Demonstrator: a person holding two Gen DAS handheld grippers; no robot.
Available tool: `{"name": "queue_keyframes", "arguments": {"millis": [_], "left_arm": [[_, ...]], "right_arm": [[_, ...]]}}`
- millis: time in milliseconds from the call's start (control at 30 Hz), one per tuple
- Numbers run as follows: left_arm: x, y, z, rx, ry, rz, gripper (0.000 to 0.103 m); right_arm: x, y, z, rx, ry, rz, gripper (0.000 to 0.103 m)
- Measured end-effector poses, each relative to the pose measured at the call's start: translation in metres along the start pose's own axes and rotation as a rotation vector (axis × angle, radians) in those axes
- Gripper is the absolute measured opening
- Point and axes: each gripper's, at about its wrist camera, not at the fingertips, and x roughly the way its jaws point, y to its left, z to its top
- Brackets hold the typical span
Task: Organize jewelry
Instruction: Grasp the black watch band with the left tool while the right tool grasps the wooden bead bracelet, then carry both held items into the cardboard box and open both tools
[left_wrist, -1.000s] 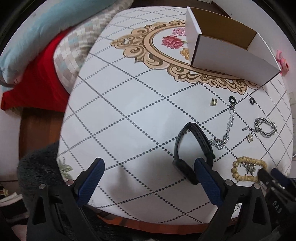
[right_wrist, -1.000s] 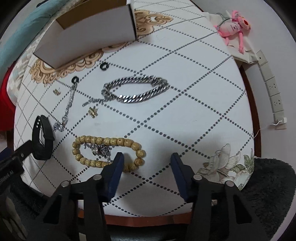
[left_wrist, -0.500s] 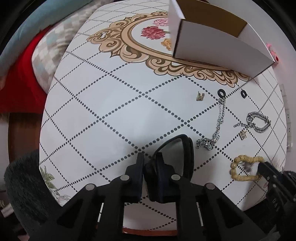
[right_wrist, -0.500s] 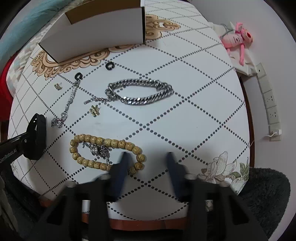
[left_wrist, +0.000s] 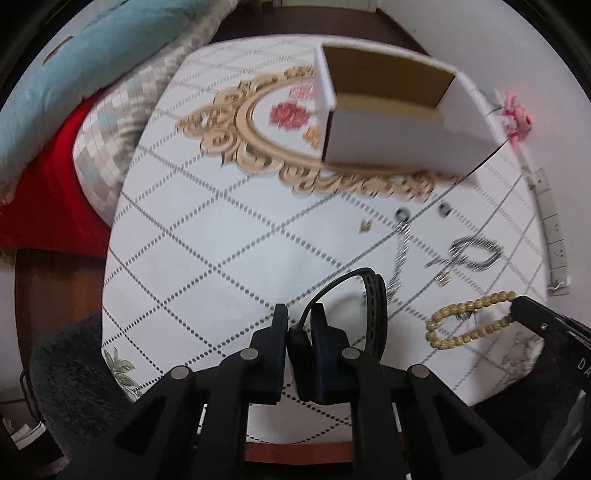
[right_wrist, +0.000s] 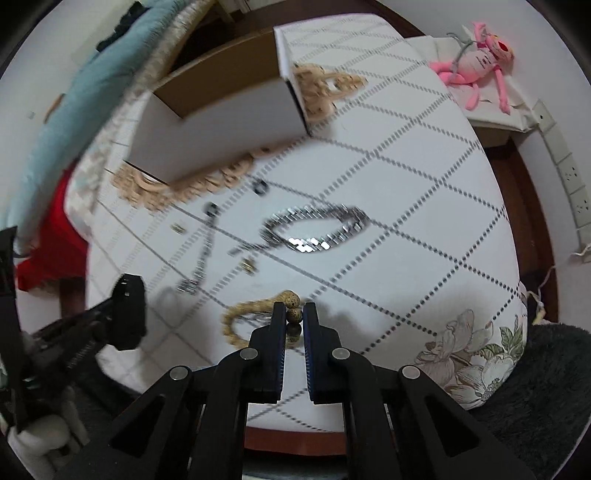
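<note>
My left gripper (left_wrist: 298, 317) is shut on the black wristband (left_wrist: 375, 295), which hangs lifted above the table. My right gripper (right_wrist: 294, 314) is shut on the wooden bead bracelet (right_wrist: 251, 308); the bracelet also shows in the left wrist view (left_wrist: 469, 321). The open white cardboard box (left_wrist: 399, 110) stands at the far side and shows in the right wrist view (right_wrist: 218, 122). A heavy silver chain bracelet (right_wrist: 314, 229), a thin silver chain (right_wrist: 201, 258), two black rings (right_wrist: 260, 187) and small gold charms (right_wrist: 248, 265) lie on the white tablecloth (right_wrist: 424, 221).
A pink plush toy (right_wrist: 480, 62) lies beyond the table at the right by wall sockets (right_wrist: 569, 184). Pillows and a red cloth (left_wrist: 44, 192) are at the left. A dark rug (right_wrist: 546, 387) lies below the table's near edge.
Both grippers have closed: the left on the black wristband and lifted it, the right on the bead bracelet. Both views have moved closer to the box.
</note>
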Motion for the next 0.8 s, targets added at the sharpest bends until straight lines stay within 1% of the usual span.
{"name": "queue_keyframes", "arguments": {"millis": [67, 167, 200, 267, 367, 467, 533, 633, 700, 767, 800], "left_arm": [[-0.011, -0.004, 0.005, 0.000, -0.026, -0.018, 0.010], [-0.033, -0.014, 0.018, 0.003, -0.071, -0.052, 0.010], [-0.029, -0.014, 0.027, 0.005, -0.084, -0.060, 0.010], [-0.038, -0.019, 0.043, 0.009, -0.115, -0.077, 0.010], [-0.047, -0.025, 0.077, 0.012, -0.140, -0.104, 0.010], [-0.052, -0.034, 0.103, 0.021, -0.150, -0.102, 0.010], [-0.047, -0.038, 0.125, 0.031, -0.143, -0.093, 0.010], [-0.031, -0.038, 0.151, 0.029, -0.112, -0.092, 0.010], [-0.019, -0.037, 0.164, 0.022, -0.081, -0.097, 0.010], [-0.006, -0.035, 0.176, 0.003, -0.042, -0.110, 0.015], [0.001, -0.032, 0.183, -0.015, -0.016, -0.124, 0.015]], "right_arm": [[-0.012, 0.009, 0.005, -0.009, -0.016, 0.031, 0.009], [-0.033, 0.015, 0.023, -0.028, -0.050, 0.069, 0.009], [-0.039, 0.013, 0.031, -0.034, -0.062, 0.080, 0.009], [-0.056, 0.019, 0.047, -0.047, -0.100, 0.101, 0.009], [-0.080, 0.027, 0.075, -0.066, -0.145, 0.138, 0.009], [-0.096, 0.037, 0.110, -0.090, -0.182, 0.157, 0.009], [-0.098, 0.043, 0.135, -0.100, -0.194, 0.156, 0.009], [-0.085, 0.051, 0.166, -0.106, -0.174, 0.151, 0.009], [-0.072, 0.055, 0.183, -0.112, -0.147, 0.142, 0.009], [-0.055, 0.057, 0.199, -0.112, -0.117, 0.135, 0.010], [-0.047, 0.057, 0.203, -0.110, -0.107, 0.129, 0.010]]}}
